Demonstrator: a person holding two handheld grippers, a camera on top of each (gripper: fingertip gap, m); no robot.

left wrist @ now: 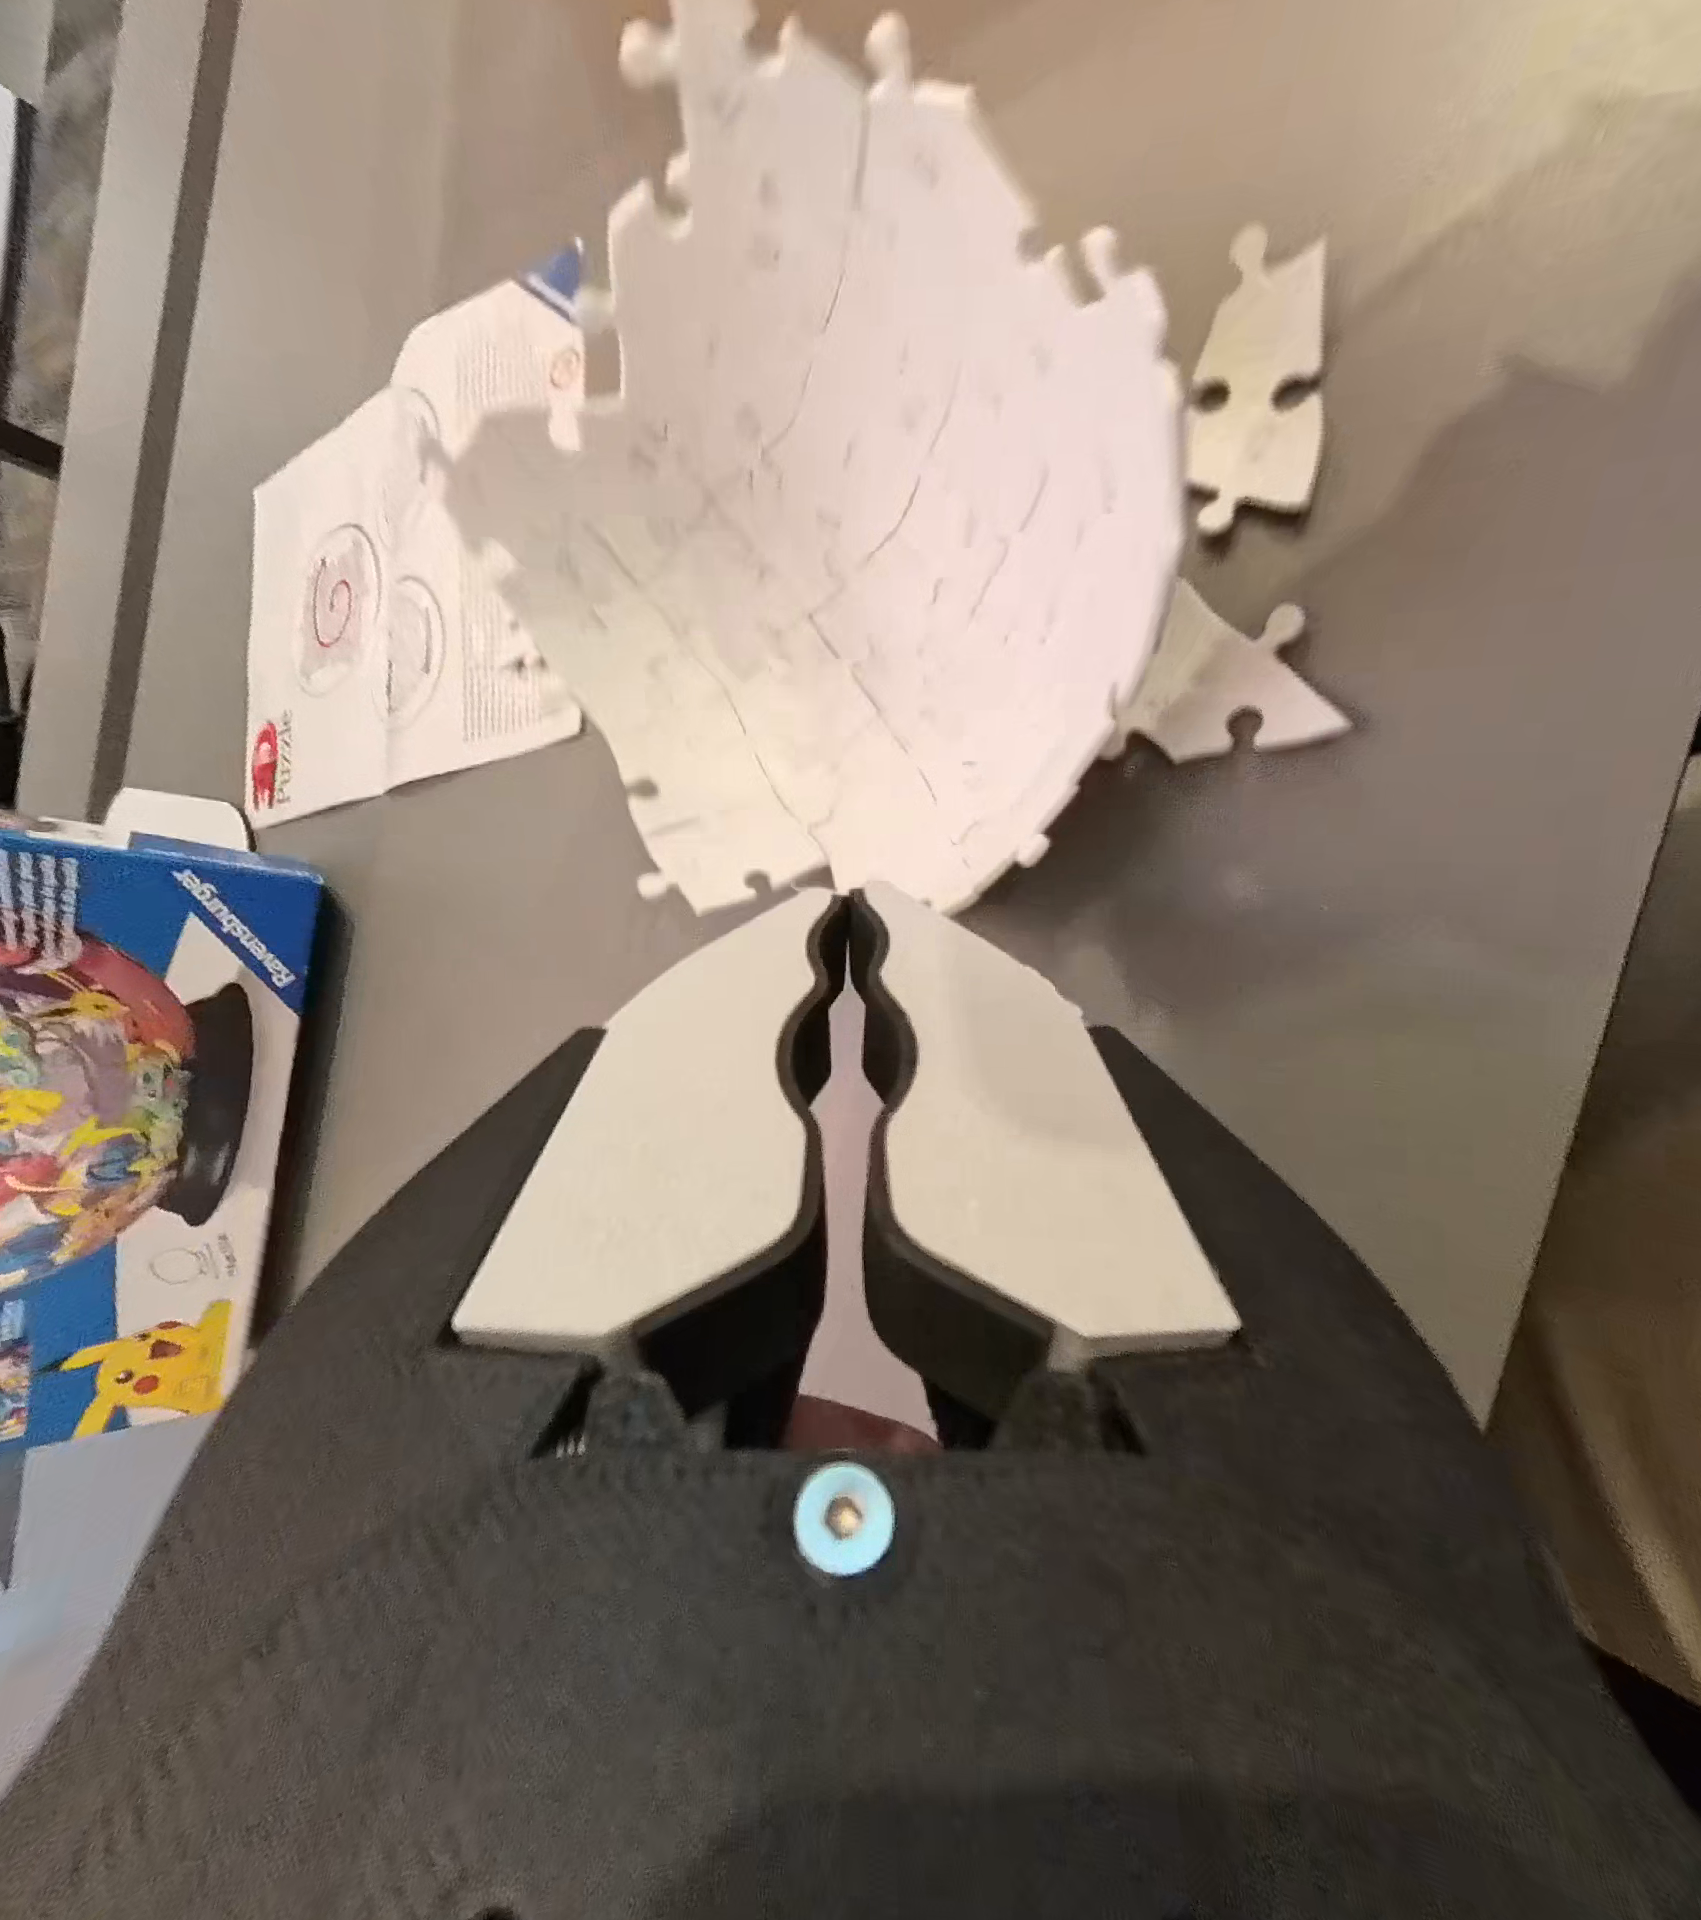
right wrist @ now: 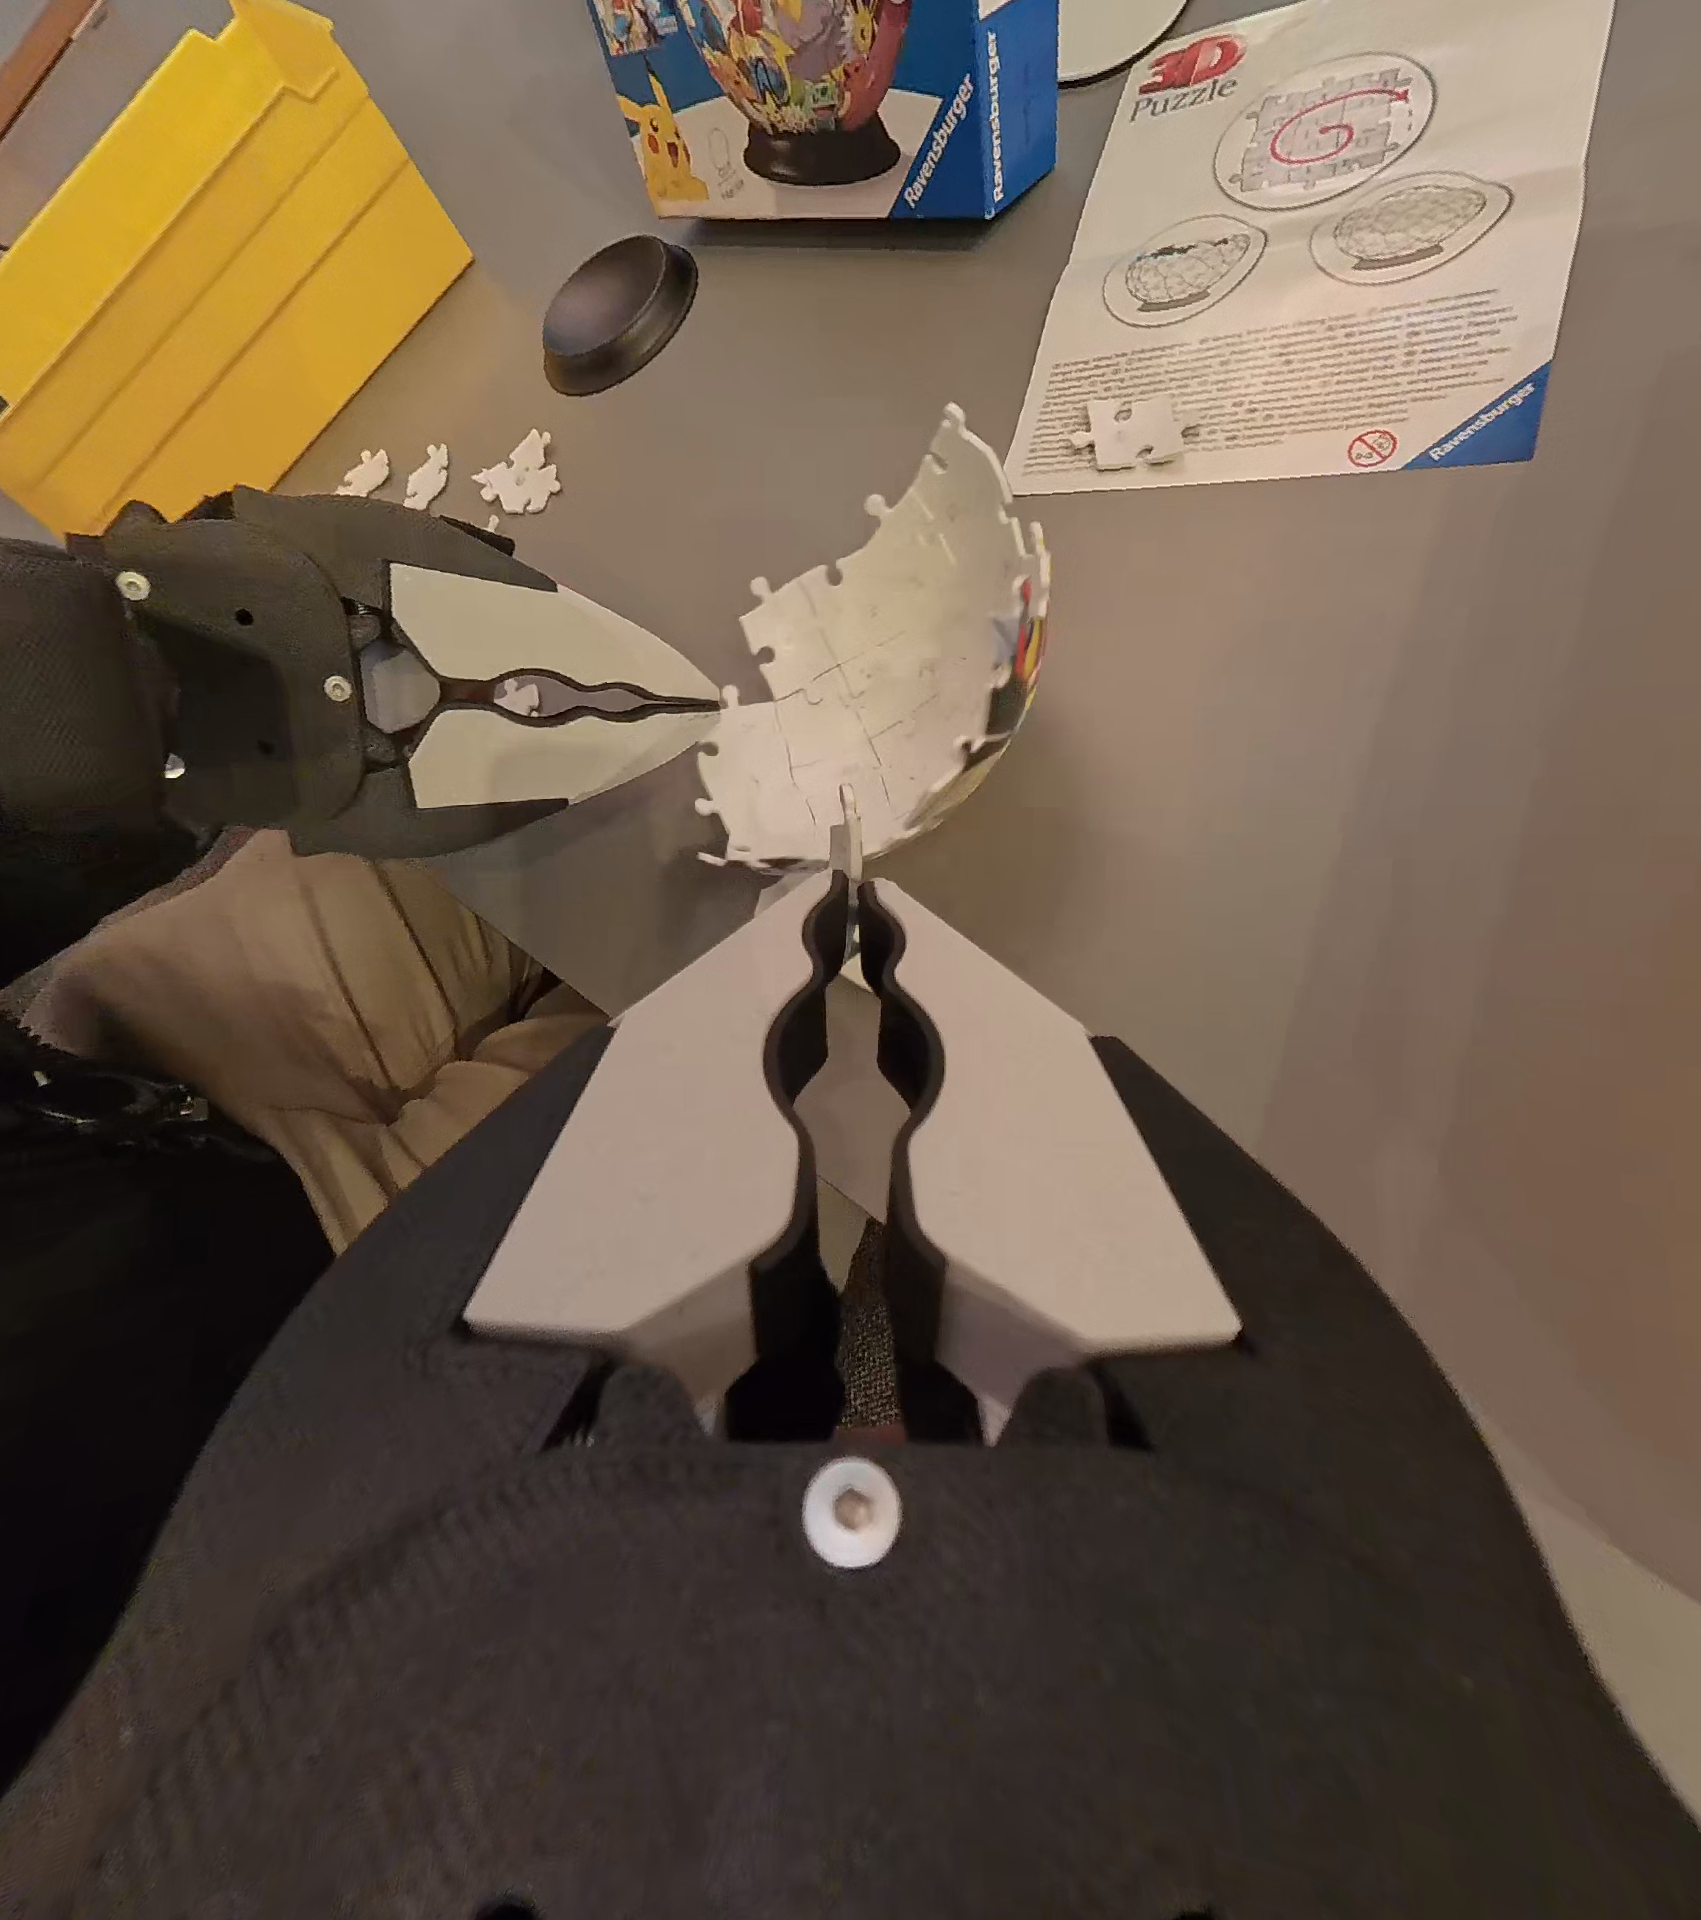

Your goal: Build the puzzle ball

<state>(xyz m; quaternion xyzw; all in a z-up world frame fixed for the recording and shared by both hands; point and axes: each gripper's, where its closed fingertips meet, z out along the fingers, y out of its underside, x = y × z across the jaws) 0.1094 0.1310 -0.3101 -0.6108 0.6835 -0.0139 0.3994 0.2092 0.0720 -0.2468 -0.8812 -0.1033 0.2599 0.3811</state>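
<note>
Gripping the rim of the half-built puzzle ball (left wrist: 825,540), the left gripper (left wrist: 848,906) in the left wrist view has its jaws pinched together on the shell's near edge, so the white inner side of the bowl rises straight ahead of the fingertips, above the grey table (left wrist: 1241,1039). Loose pieces (left wrist: 1256,379) lie on the table beyond the shell, an instruction sheet (left wrist: 378,582) lies to its left, and the puzzle box (left wrist: 98,1122) stands at the left edge. In the right wrist view, the right gripper (right wrist: 851,883) is clamped on a single puzzle piece (right wrist: 846,831), held edge-on and upright, its top just at the lower rim of the shell (right wrist: 887,675). The left gripper (right wrist: 711,704) comes in from the left and holds that shell by its edge, lifted off the table. A black stand (right wrist: 617,312), yellow bins (right wrist: 202,291) and more spare pieces (right wrist: 513,480) sit farther back; one piece (right wrist: 1132,431) rests on the sheet. Judgement: the step in hand is adding one piece to the open rim, with the ball roughly half done. The next move calls for turning the piece flat to the shell's curve, lining tabs with sockets, and pressing in while the left grip steadies the shell.
</note>
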